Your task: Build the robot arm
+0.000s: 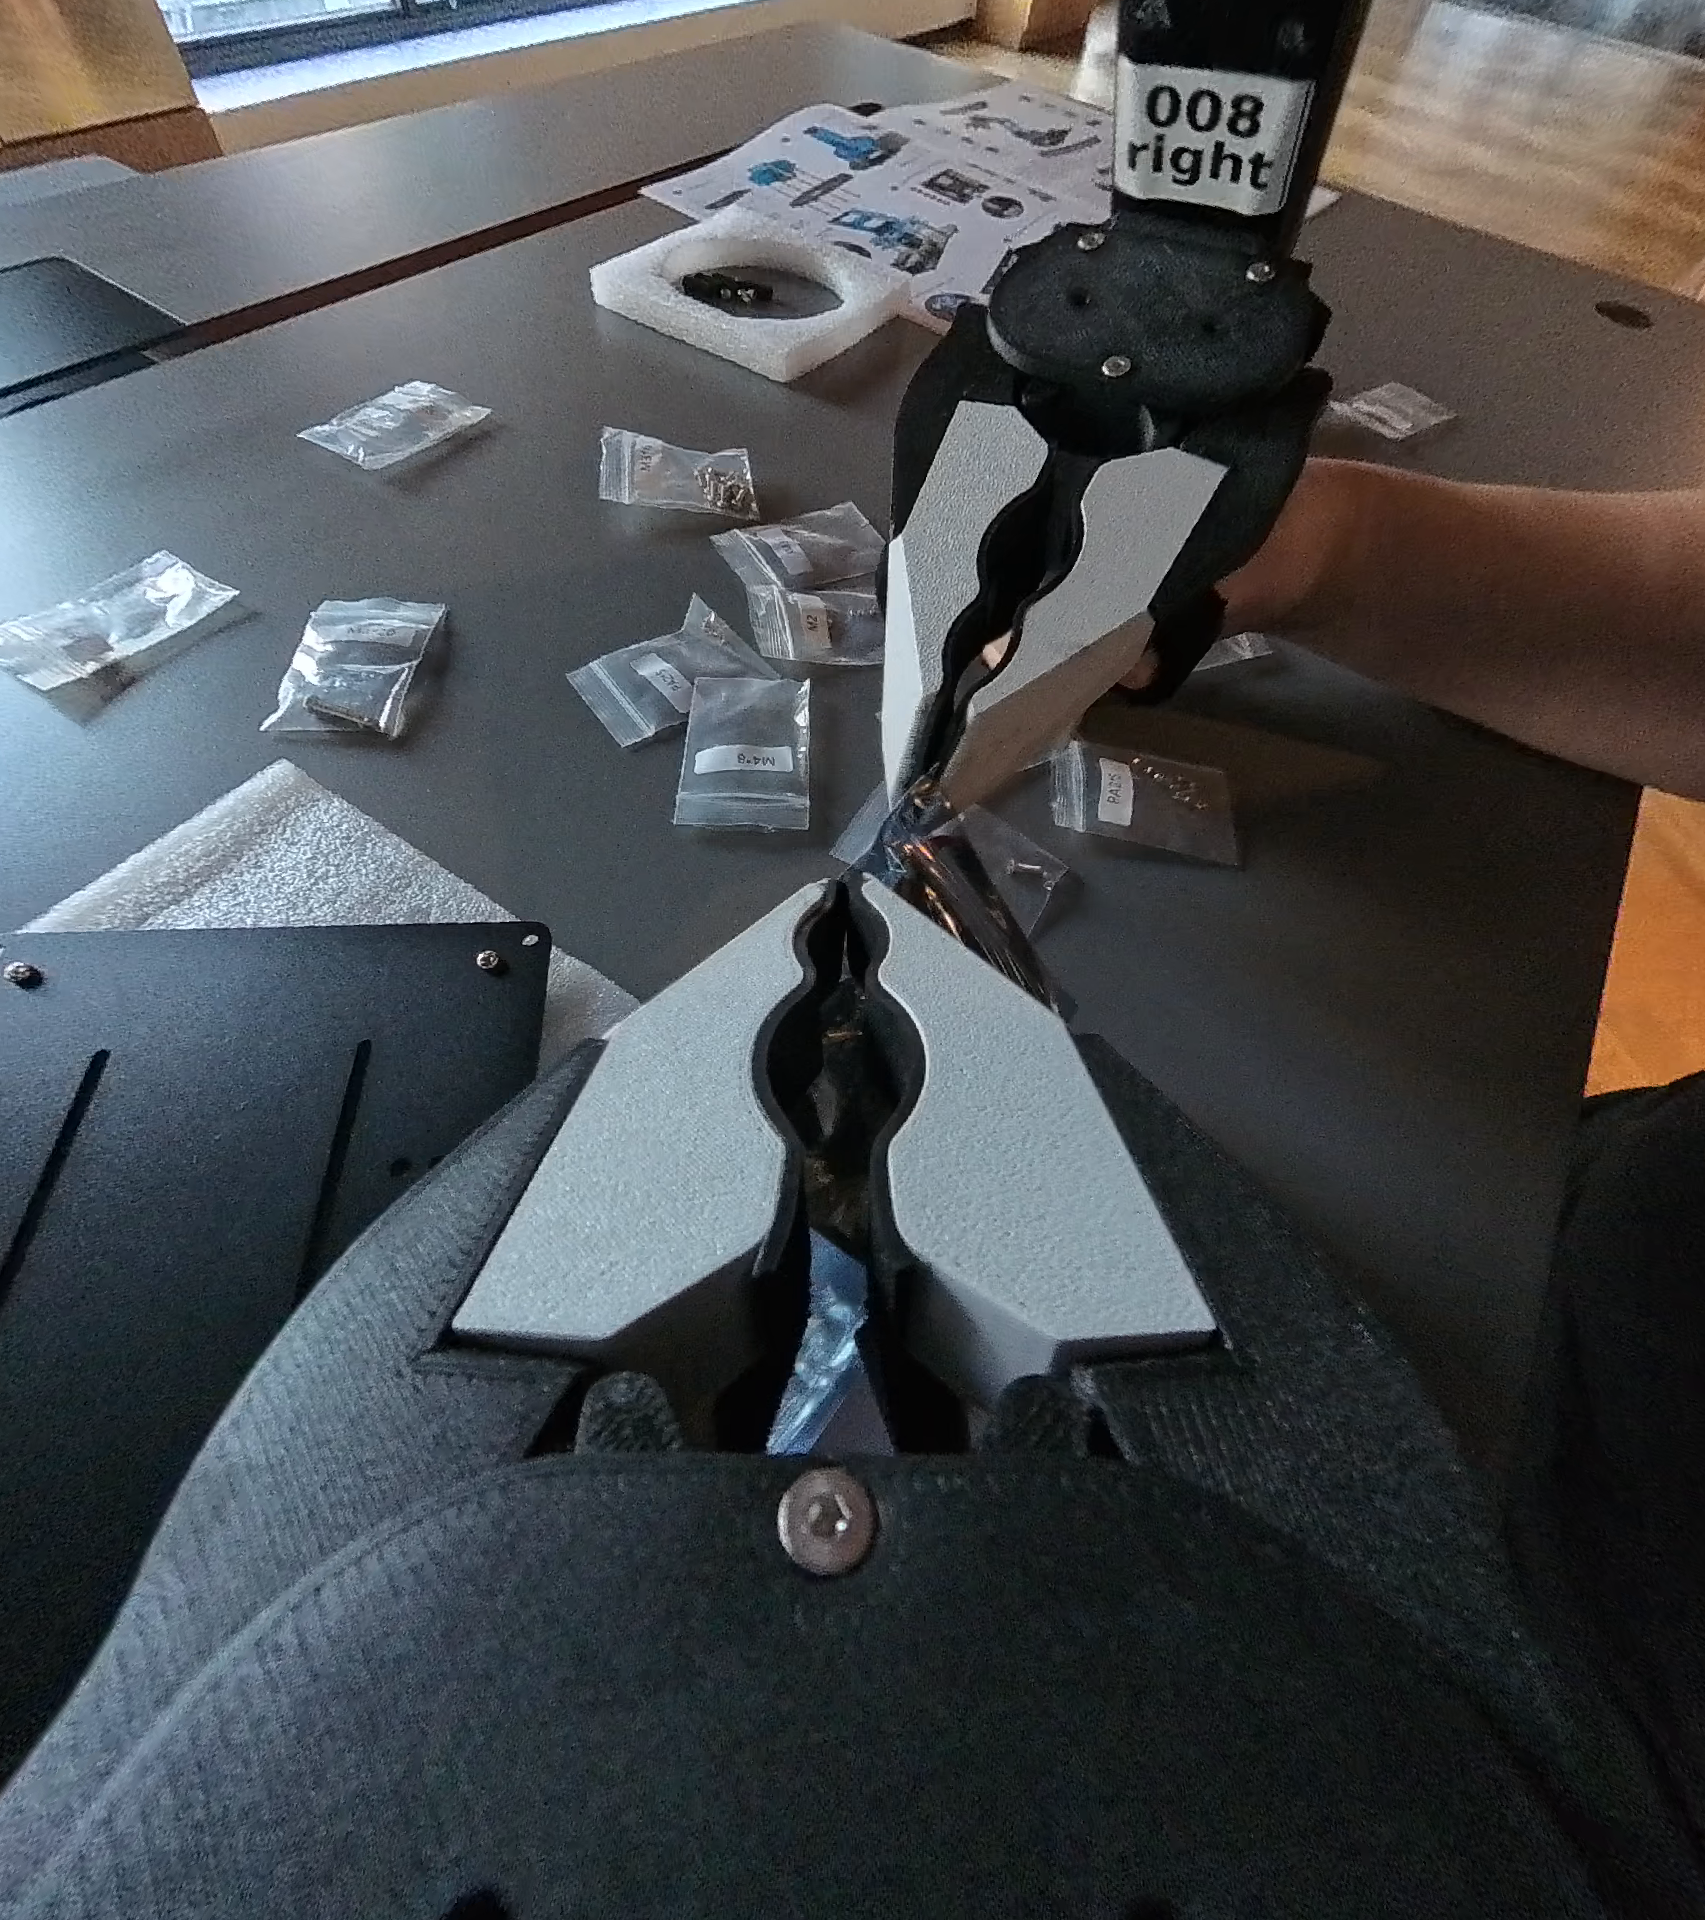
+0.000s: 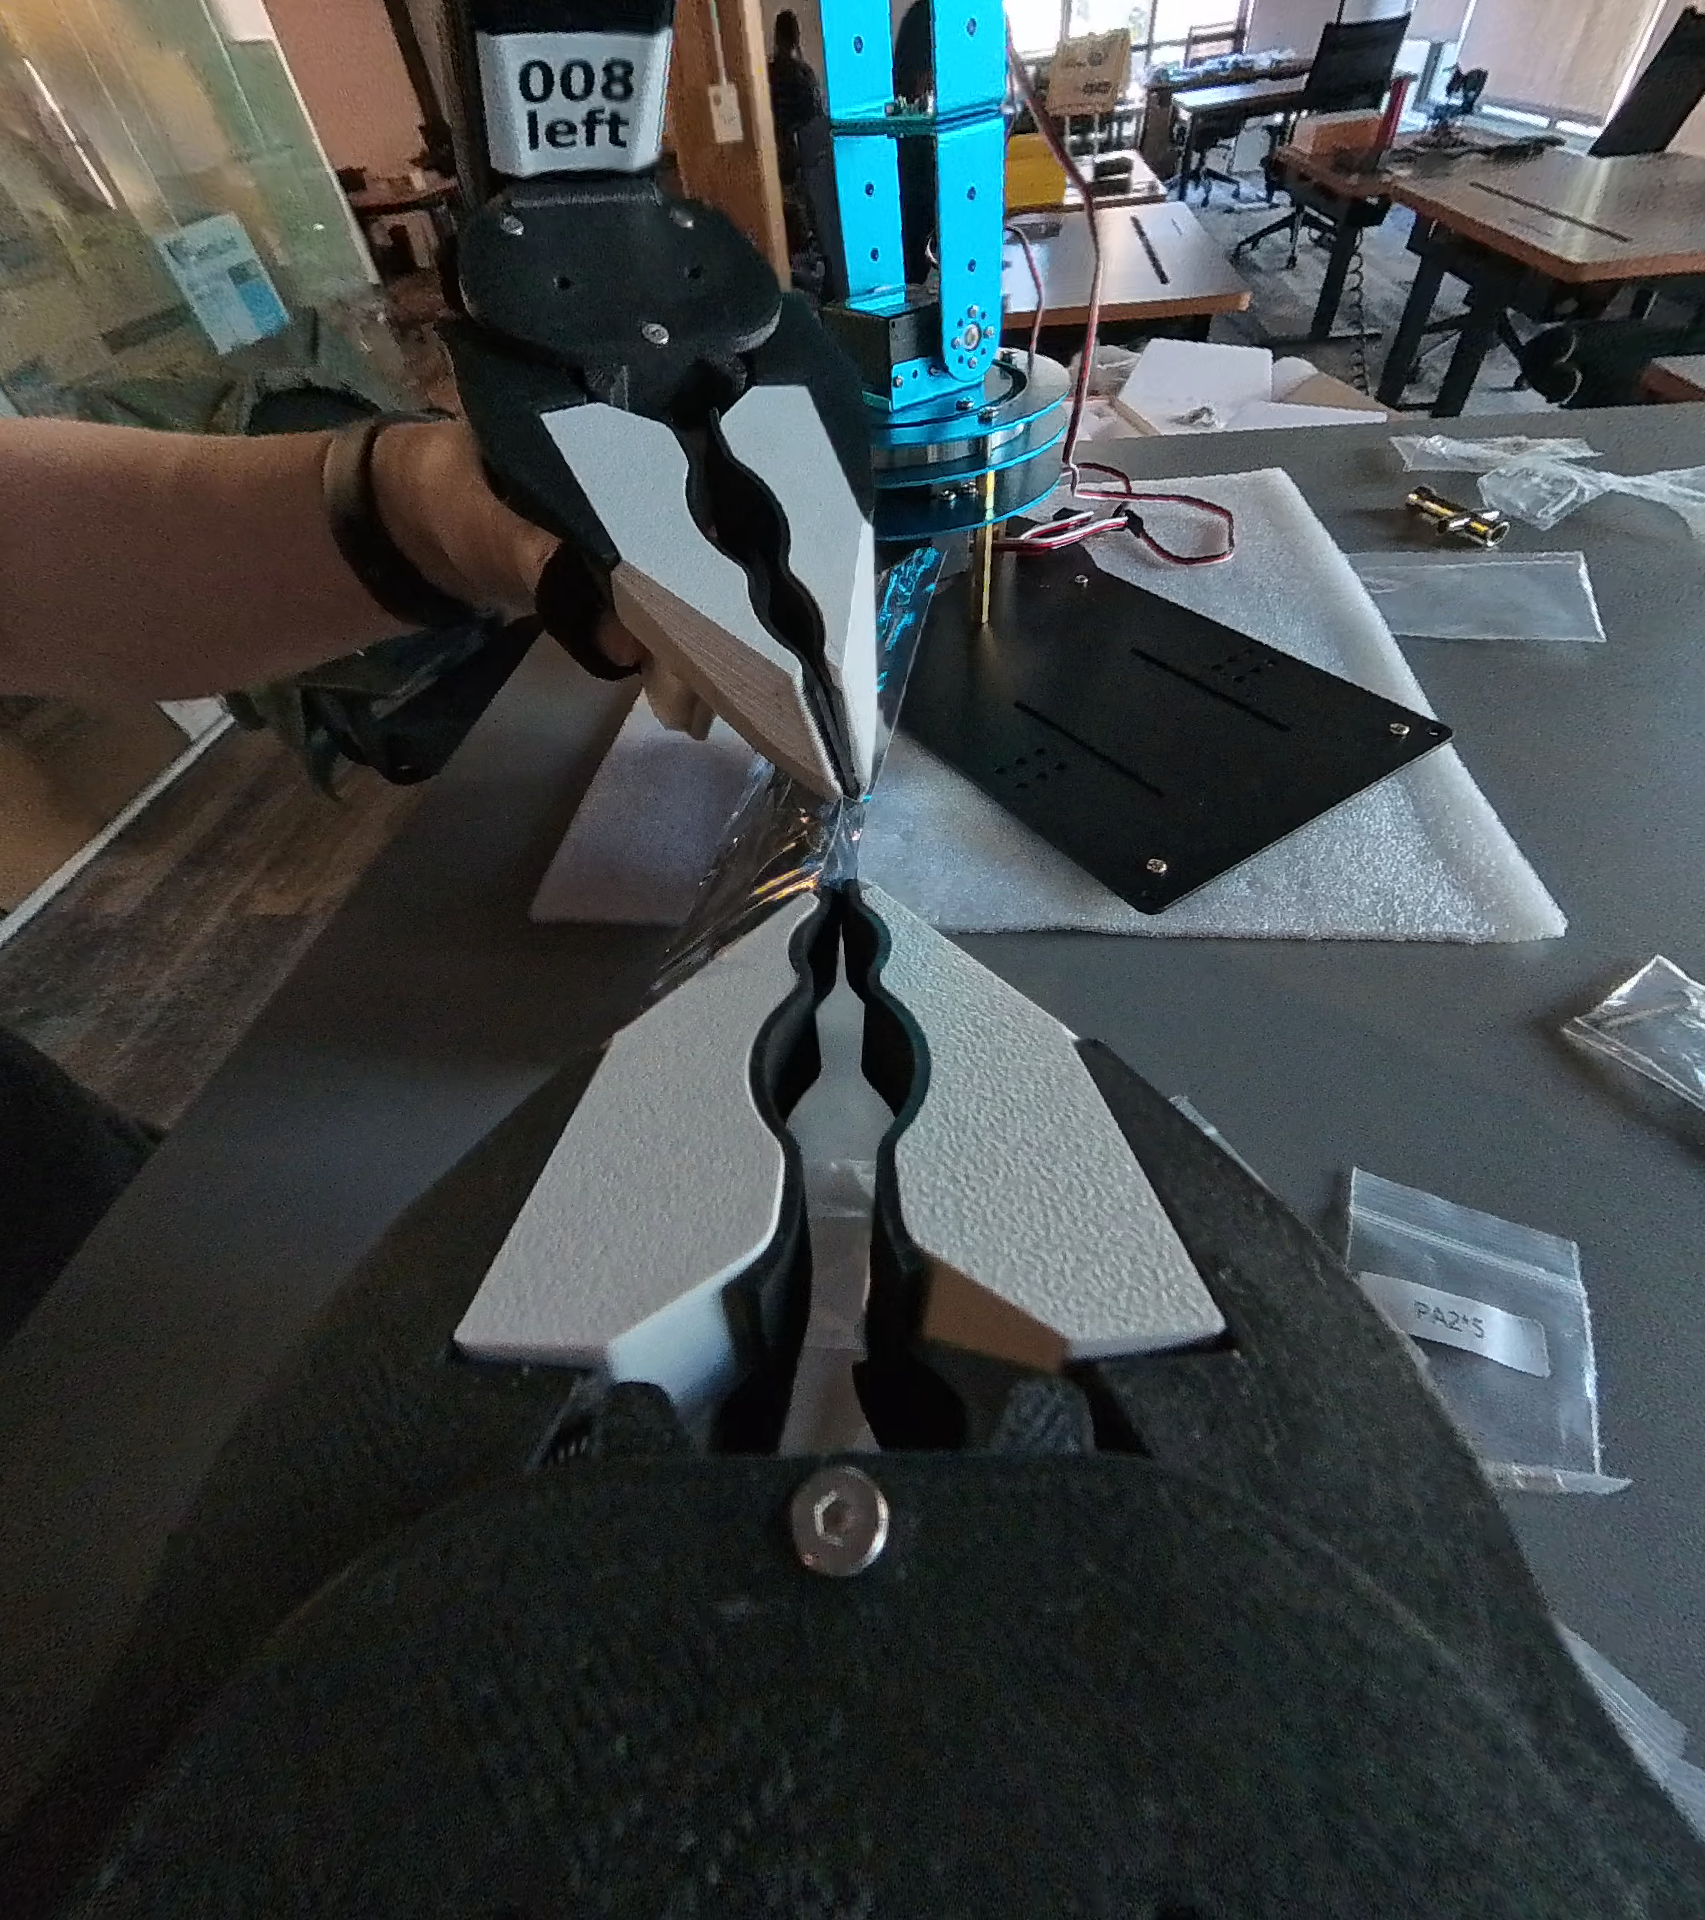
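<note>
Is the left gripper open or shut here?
Shut. The left gripper has its fingertips pressed together on the clear plastic bag, which the right gripper also pinches.

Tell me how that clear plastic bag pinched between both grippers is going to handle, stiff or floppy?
Probably floppy: the clear bag crinkles and folds between the left gripper and right gripper. Likely light, hanging from the tips alone. Its glossy film may be slippery.
</note>
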{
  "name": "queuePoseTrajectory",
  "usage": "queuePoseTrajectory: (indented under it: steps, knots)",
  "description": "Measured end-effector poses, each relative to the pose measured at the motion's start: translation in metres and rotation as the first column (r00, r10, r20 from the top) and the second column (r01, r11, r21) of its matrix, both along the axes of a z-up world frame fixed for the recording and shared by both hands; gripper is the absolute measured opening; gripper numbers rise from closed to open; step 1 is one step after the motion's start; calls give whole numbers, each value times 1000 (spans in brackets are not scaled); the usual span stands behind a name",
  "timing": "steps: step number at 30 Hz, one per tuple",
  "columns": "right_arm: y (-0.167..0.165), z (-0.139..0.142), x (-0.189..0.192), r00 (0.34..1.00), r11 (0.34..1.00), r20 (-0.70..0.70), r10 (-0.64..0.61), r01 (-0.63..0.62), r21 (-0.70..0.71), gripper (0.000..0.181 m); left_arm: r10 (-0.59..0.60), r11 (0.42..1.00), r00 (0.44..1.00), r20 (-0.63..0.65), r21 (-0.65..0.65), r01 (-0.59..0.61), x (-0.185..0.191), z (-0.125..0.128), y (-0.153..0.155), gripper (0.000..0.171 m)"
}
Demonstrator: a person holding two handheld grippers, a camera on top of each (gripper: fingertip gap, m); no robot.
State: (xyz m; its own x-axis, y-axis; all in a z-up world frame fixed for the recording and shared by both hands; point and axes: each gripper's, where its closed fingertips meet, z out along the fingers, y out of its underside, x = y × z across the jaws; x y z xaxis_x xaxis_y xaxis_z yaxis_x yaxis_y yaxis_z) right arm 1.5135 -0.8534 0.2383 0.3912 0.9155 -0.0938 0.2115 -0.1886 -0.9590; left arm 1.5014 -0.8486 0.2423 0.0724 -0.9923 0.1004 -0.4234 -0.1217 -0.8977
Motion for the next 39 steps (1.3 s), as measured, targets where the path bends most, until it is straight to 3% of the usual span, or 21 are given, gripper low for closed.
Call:
queuePoseTrajectory:
  steps: [7,13,16,18,19,21,27,31,33,36,39]
  knots:
    - [2,1,-2,1000,1000,-12,-2,1,-13,0,9,999,999,42,-36,-7,2,-1,0,0]
    - [3,2,-4,998,994,-69,9,-16,-107,0,33,999,996,83,-31,-30,2,-1,2,0]
    - [5,-1,-9,999,993,-52,5,-12,-120,21,28,999,998,63,-39,-25,4,-9,0,0]
    - [5,-8,-17,1000,992,7,4,-3,-125,10,30,1000,1000,-1,2,-30,7,-21,-1,0]
    - [7,2,-20,999,997,-45,-8,4,-82,0,12,1000,999,-30,24,-11,9,-24,-5,0]
    - [10,18,-18,992,996,-121,-21,10,-88,0,-9,998,998,-64,56,13,12,-29,-10,0]
    - [4,-5,10,999,992,18,-42,44,-116,2,67,997,998,17,-43,-66,7,-16,3,0]
    - [-11,-14,10,979,996,202,-10,-8,88,25,134,989,991,-4,-69,-134,-7,-14,14,0]
    - [-16,-17,6,960,980,281,-14,-42,194,26,180,982,982,-64,-52,-184,-18,-19,19,0]
    - [-23,-27,1,929,964,370,1,-99,247,26,264,963,957,-124,-22,-268,-32,-25,27,6]
    - [-25,-39,-1,895,956,447,0,-130,262,27,271,958,949,-161,-47,-282,-36,-32,24,8]
